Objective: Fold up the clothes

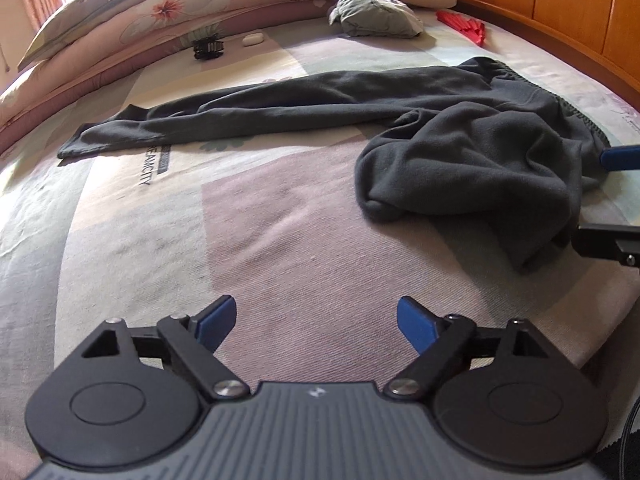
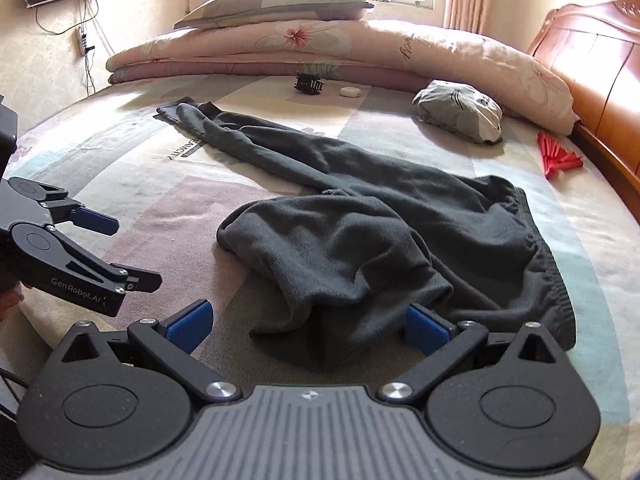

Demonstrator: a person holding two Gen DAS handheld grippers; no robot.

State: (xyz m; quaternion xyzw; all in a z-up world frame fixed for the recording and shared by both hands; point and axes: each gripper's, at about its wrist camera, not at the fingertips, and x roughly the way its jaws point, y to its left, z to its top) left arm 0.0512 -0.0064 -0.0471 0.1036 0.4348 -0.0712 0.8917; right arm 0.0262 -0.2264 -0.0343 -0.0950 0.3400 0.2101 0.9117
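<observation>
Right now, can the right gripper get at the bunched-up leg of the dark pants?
Probably yes. The right gripper is open, and the bunched leg of the dark pants lies just ahead with its near edge between the pads. Nothing blocks it; the left gripper is off to the side.

A patterned bedsheet [image 2: 140,176] covers the bed. A folded floral quilt [image 2: 360,48] carries a pillow [image 2: 272,4]. Near it lie a grey bundle [image 2: 460,110], a red fan [image 2: 558,156], a black clip [image 2: 309,83], perhaps a small white case [image 2: 349,91].
</observation>
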